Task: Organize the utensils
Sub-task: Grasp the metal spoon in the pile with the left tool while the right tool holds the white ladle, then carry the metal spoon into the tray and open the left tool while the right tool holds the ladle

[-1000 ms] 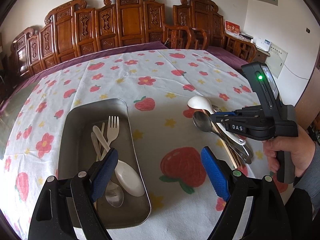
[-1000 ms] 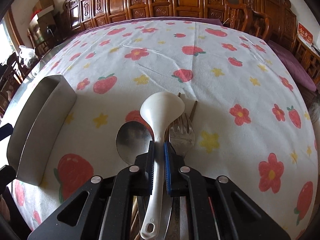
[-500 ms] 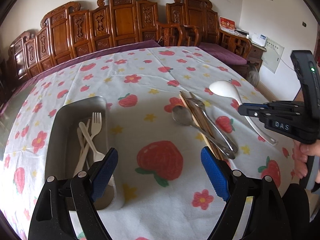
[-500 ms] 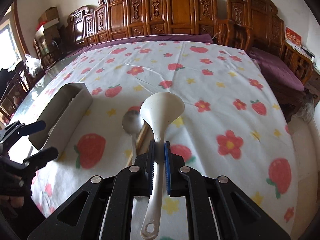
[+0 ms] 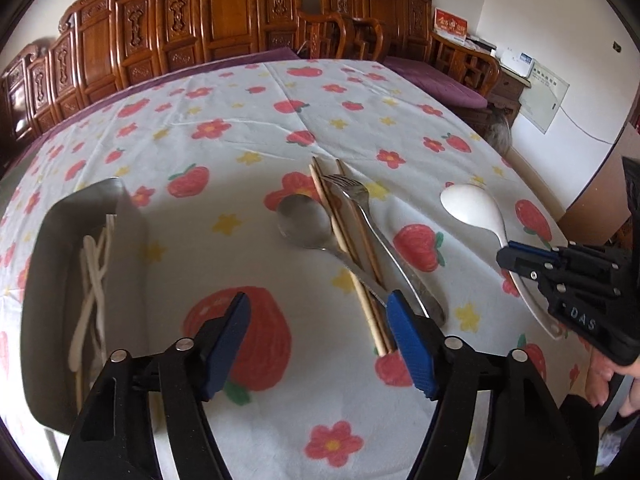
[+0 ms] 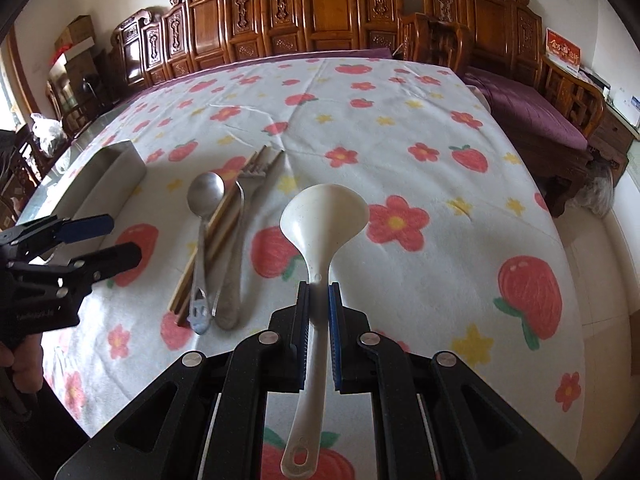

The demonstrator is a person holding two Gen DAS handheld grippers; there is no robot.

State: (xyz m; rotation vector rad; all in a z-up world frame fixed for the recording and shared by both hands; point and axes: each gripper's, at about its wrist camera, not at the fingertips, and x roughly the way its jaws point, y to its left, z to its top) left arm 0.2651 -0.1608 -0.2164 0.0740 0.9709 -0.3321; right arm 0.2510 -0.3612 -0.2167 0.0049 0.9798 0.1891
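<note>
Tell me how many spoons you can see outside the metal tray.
2. A white spoon is clamped in the right gripper; a metal spoon lies on the tablecloth beside the chopsticks.

You can read "DAS" in pale letters on the black body of the right gripper [image 5: 505,258]; other signs stay illegible.

The tablecloth [image 6: 400,128] looks like soft matt cloth, slightly fuzzy, with printed strawberries and flowers. The white ladle [image 6: 324,216] seems to be smooth plastic with a mild gloss. The spoon [image 5: 308,220] and the fork [image 5: 360,204] are polished metal — they shine and reflect. The chopsticks [image 5: 336,220] look like plain matt wood. The tray [image 5: 132,220] is brushed metal, dull grey. The carved chairs [image 6: 320,12] are dark wood — glossy, lacquered. The gripper pads [image 5: 408,340] appear as blue ribbed rubber.
</note>
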